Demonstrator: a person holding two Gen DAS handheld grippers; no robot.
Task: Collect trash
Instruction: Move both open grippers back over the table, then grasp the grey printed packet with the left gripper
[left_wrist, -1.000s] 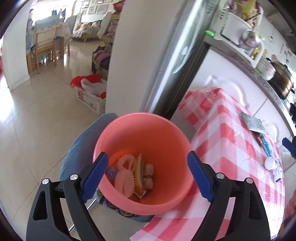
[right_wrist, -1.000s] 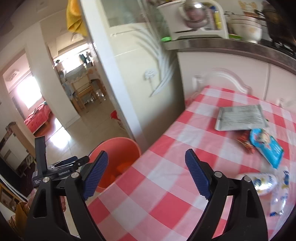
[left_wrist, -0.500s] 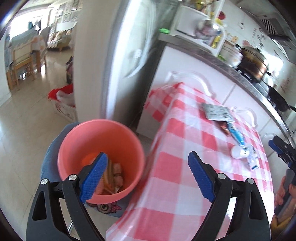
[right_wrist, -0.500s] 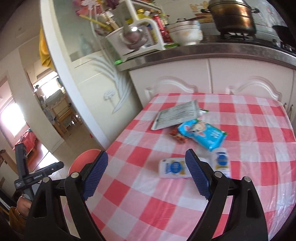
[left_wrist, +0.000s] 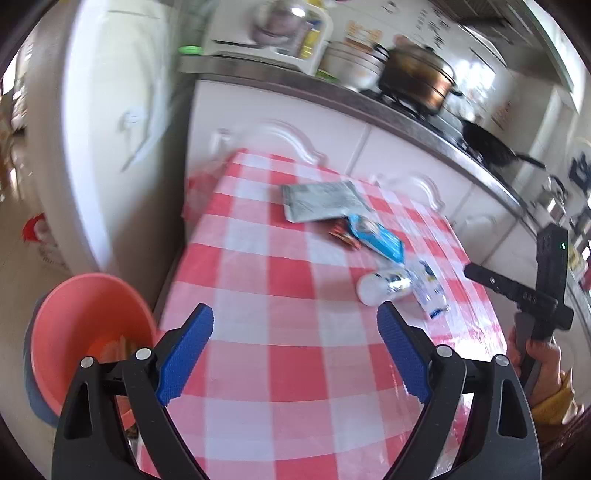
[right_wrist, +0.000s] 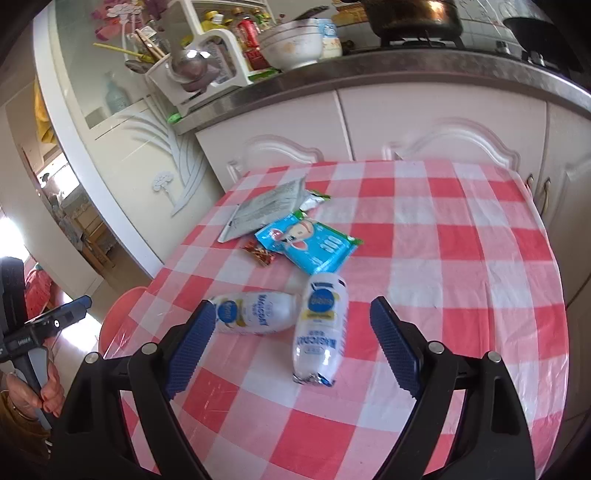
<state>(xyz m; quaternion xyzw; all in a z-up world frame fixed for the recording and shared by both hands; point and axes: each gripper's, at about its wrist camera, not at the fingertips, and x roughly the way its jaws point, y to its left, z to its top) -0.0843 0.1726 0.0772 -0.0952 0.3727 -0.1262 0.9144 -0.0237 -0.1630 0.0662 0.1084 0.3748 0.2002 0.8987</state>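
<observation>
**Both grippers swing from the bucket to the litter**

A second ago your left gripper (left_wrist: 295, 350) hung over the pink bucket (left_wrist: 85, 332), framing its contents between the jaws; the bucket now sits off to the lower left and the checked bench (left_wrist: 295, 369) fills the view. Your right gripper (right_wrist: 291, 343) has swept from the bench's near edge toward the wrappers, and one white pouch (right_wrist: 319, 325) now lies between its spread jaws, untouched, the second pouch (right_wrist: 255, 312) just beside its left finger.
</observation>
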